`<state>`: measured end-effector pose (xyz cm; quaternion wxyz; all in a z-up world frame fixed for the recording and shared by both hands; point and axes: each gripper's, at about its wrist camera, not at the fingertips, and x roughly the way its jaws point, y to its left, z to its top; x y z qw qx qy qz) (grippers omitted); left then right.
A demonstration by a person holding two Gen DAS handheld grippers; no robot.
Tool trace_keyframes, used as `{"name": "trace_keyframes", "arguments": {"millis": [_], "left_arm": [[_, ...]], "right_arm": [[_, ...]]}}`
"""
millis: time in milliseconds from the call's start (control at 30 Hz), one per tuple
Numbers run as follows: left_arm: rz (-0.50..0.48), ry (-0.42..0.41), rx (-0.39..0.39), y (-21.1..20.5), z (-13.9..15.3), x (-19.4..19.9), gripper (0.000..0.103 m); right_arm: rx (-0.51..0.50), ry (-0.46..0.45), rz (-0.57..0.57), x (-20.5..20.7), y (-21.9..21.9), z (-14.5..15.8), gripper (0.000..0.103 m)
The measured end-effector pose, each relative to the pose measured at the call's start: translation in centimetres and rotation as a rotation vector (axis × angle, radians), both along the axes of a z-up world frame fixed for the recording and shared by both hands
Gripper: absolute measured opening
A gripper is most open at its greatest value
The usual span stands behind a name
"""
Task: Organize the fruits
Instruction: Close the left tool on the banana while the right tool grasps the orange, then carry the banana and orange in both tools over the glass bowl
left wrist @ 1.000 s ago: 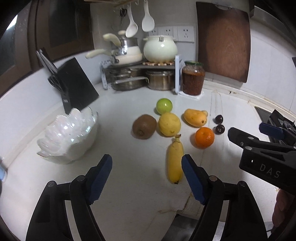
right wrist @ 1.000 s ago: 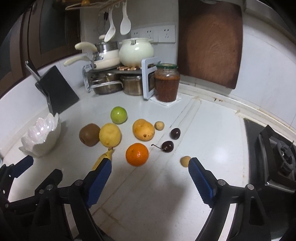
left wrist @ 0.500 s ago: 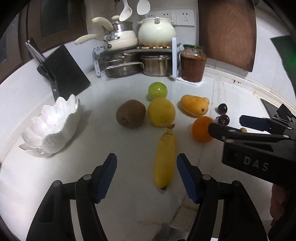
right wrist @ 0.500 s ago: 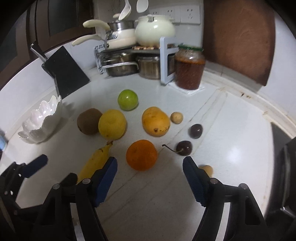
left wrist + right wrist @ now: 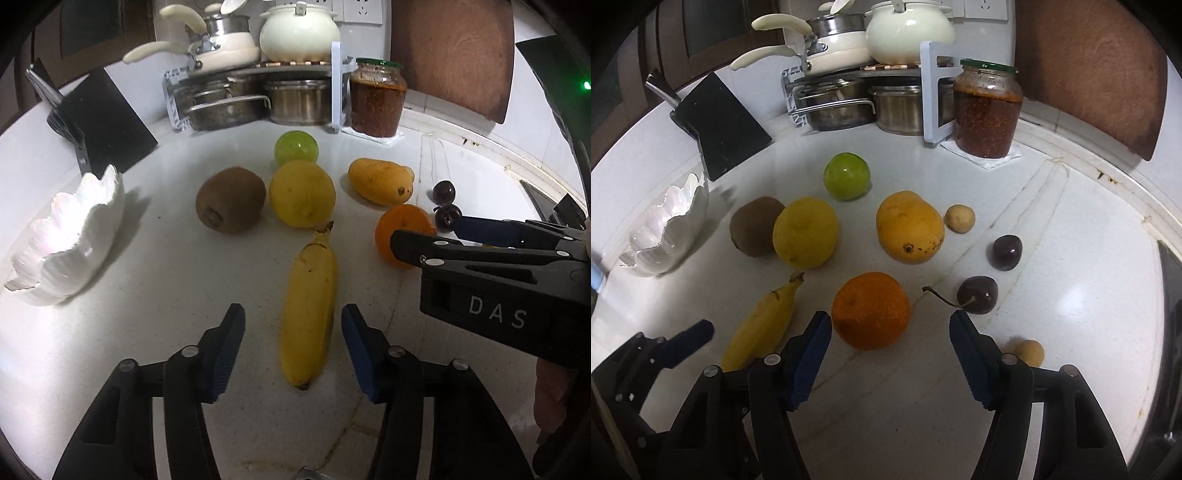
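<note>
Left wrist view. Left gripper (image 5: 292,345) spread wide, blue pads either side of the banana (image 5: 309,306), not touching it. Banana lies lengthwise along the fingers, stem away, toward the lemon (image 5: 302,193); the straddle reads as lining up for a pick. Banana yellow, a few dark flecks, tip blackened. Kiwi (image 5: 231,199) just beside the lemon, green apple (image 5: 296,148) behind it, mango (image 5: 380,181) to the right. White scalloped bowl (image 5: 66,236) sits empty at far left, well apart from the fruit, likely the destination. Right gripper's body crosses in from the right, partly hiding the orange (image 5: 400,230).

Right wrist view. Right gripper (image 5: 891,352) also spread, holding nothing, jaws framing the orange (image 5: 870,311) on the counter (image 5: 1071,277). Orange round, pebbled skin, resting free. Two dark cherries (image 5: 977,294) nearby, one with a stem; two small tan fruits (image 5: 959,219), one half-hidden behind the right finger.
</note>
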<state>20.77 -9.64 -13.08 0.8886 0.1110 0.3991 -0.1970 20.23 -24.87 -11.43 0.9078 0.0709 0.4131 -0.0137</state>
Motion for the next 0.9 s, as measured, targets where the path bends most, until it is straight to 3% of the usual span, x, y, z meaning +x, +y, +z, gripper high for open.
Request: {"name": "trace_keyframes", "arguments": {"millis": [333, 533, 900], "left_arm": [[-0.018, 0.073, -0.041, -0.3, -0.3, 1.3, 0.038], [-0.03, 0.083, -0.076, -0.2, -0.2, 1.6, 0.03], [0.006, 0.067, -0.097, 0.6, -0.1, 1.2, 0.03]], "right_arm": [[-0.011, 0.007, 0.022, 1.3, 0.3, -0.6, 0.067], [0.004, 0.021, 0.048, 2.1, 0.4, -1.0, 0.053], [-0.022, -0.01, 0.061, 1.2, 1.1, -0.3, 0.049]]}}
